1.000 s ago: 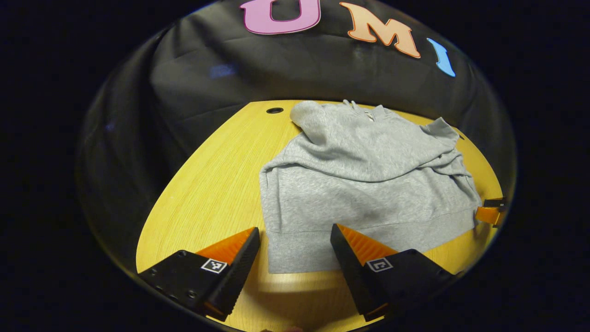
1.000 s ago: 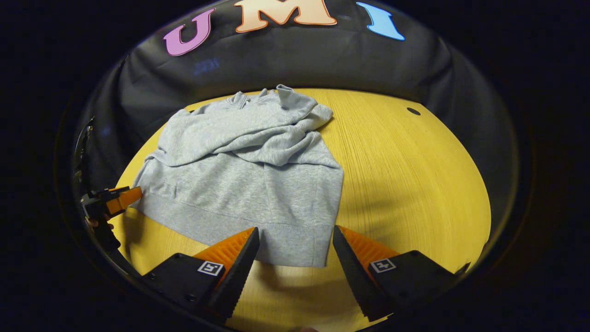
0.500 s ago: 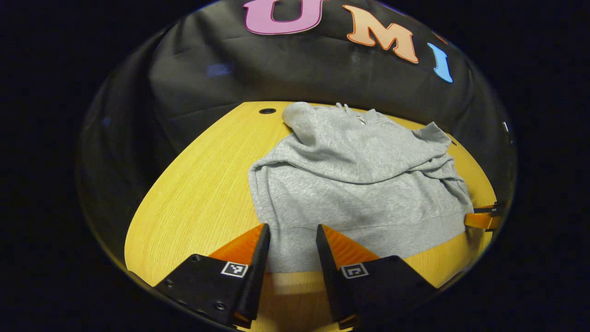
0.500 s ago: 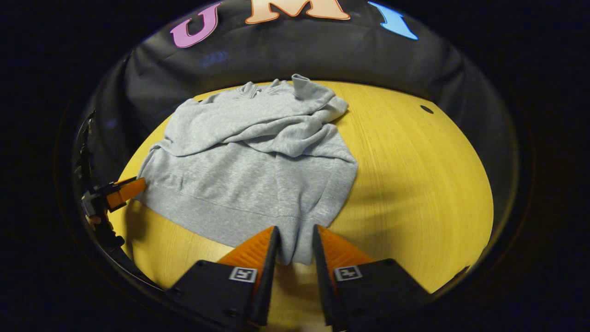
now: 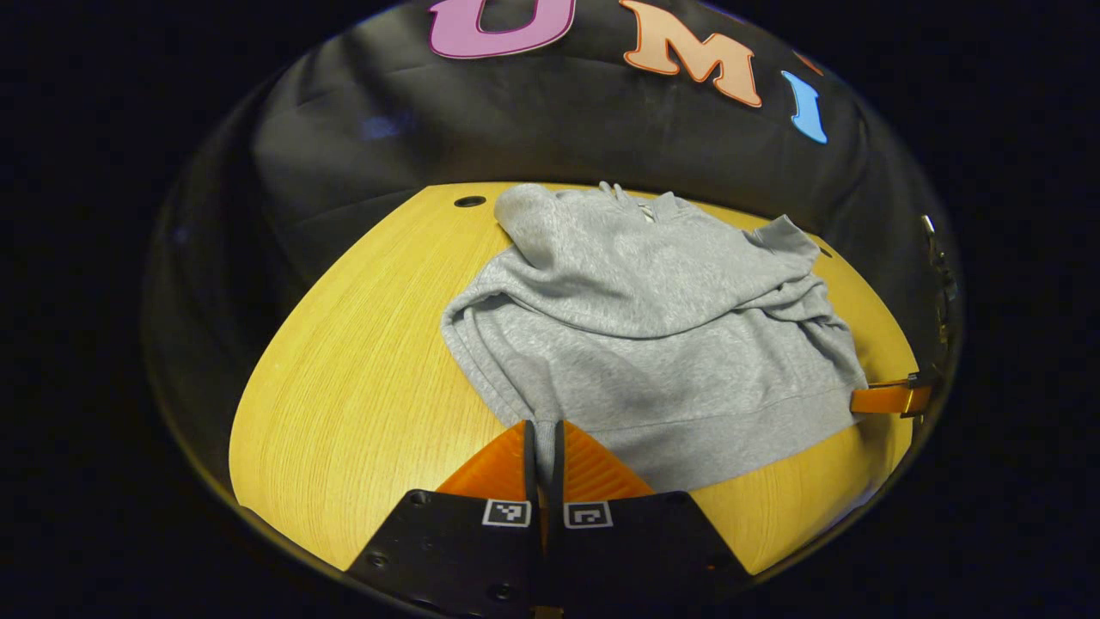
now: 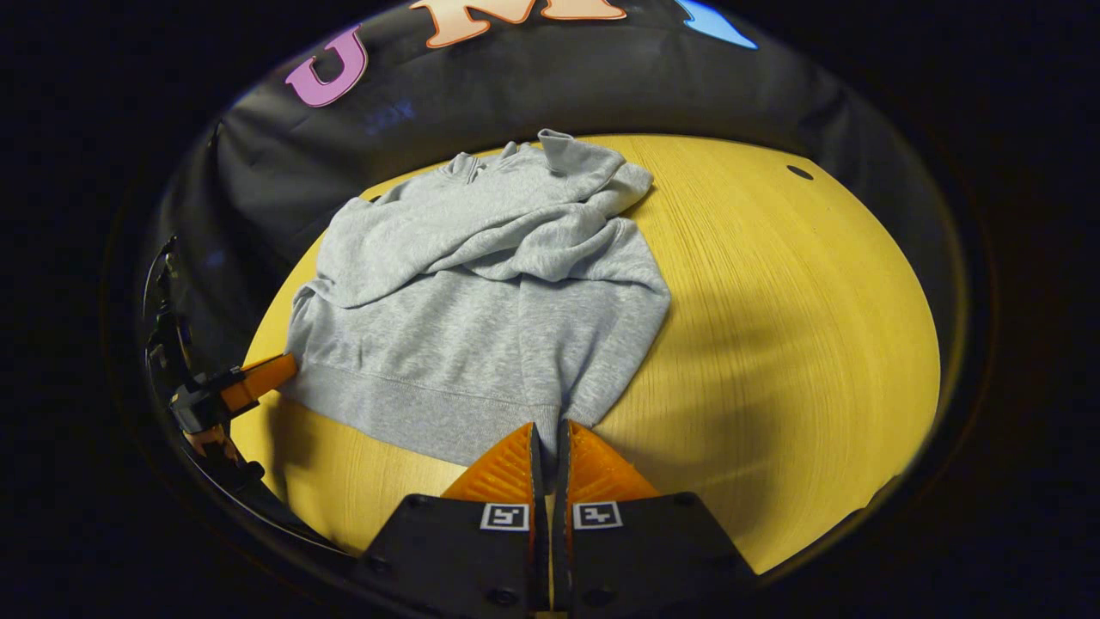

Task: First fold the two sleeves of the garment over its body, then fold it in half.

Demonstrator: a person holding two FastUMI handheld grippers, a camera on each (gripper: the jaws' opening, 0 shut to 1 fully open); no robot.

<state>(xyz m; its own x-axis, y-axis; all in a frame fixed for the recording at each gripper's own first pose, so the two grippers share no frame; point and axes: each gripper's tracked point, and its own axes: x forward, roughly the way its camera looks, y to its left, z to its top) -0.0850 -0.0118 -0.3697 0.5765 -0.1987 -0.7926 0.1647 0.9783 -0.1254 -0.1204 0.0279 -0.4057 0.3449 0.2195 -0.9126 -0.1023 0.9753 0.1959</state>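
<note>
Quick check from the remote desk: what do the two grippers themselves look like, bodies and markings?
Left gripper and right gripper look alike: each has two wedge-shaped fingers with ribbed faces, narrowing to thin tips, on a dark blocky body with screw holes. Each finger base carries a small square black-and-white marker tag. No cables or sleeves are visible.

We see on our left gripper (image 5: 543, 434) two wedge-shaped fingers with ribbed inner faces, set in black housings. Each housing carries a small square black-and-white marker and round screw heads near its base. Our right gripper (image 6: 548, 438) has the same build and markers.
</note>
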